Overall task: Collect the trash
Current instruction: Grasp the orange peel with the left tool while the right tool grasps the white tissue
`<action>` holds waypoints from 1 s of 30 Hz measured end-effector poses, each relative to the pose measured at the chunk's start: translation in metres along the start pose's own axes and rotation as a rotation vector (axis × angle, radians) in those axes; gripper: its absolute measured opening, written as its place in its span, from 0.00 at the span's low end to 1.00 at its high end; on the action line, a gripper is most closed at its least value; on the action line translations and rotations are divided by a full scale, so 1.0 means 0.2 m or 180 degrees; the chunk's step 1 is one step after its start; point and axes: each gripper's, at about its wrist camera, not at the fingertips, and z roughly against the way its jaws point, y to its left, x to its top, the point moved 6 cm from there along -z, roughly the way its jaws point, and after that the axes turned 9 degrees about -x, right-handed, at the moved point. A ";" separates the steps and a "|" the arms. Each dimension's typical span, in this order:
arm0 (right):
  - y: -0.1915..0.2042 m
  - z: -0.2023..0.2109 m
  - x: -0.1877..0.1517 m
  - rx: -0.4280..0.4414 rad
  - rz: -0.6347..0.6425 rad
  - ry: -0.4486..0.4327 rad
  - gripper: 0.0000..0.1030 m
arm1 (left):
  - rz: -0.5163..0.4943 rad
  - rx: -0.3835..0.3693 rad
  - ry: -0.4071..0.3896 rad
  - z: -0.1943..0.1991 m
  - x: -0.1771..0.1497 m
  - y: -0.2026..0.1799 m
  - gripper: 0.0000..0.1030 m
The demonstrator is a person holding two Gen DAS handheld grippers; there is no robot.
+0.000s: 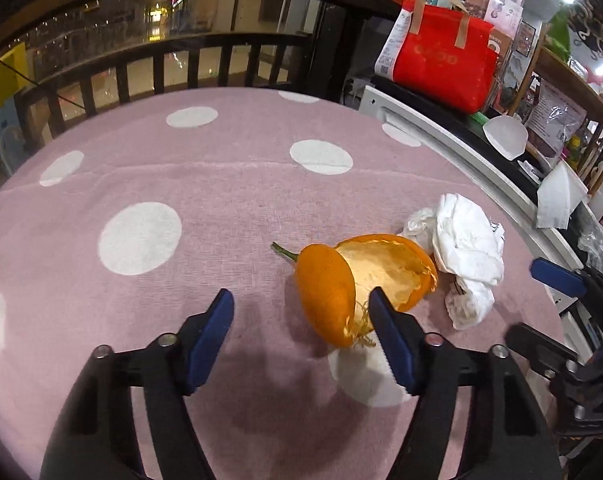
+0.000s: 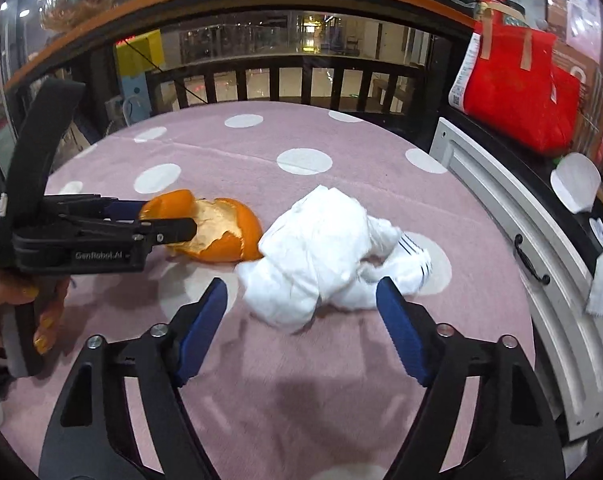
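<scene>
On the pink cloth with white dots, your left camera shows an orange peel lying near the right side. Your left hand-held gripper has its blue fingers apart. One finger is on bare cloth and the other sits right at the near edge of the peel. The peel is between them, but they do not squeeze it. A crumpled white tissue lies just to the right of the peel, touching it. Your right hand-held gripper shows at the right edge. A red bag stands on a dark shelf past the counter.

Over in your right camera, the tissue lies in the middle of the pink cloth. Your right hand-held gripper is wide apart, with one blue finger on each side of the tissue. They do not press on it. To the left, the orange peel touches the tissue. Your left hand-held gripper reaches in from the left, with its tips around the peel. Your hand holds its handle. The red bag is at the upper right.
</scene>
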 end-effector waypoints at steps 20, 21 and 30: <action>-0.06 0.25 -0.04 -0.0018 -0.0079 -0.0269 0.16 | 0.0041 -0.0099 -0.0346 0.26 -0.02 -0.06 0.18; -0.08 0.28 -0.05 -0.0008 -0.0112 -0.0282 0.15 | 0.0040 -0.0112 -0.0375 0.29 -0.03 -0.07 0.18; -0.22 0.55 -0.24 0.0175 -0.0484 -0.0248 0.16 | 0.0019 -0.0290 -0.0420 0.45 -0.20 -0.21 0.18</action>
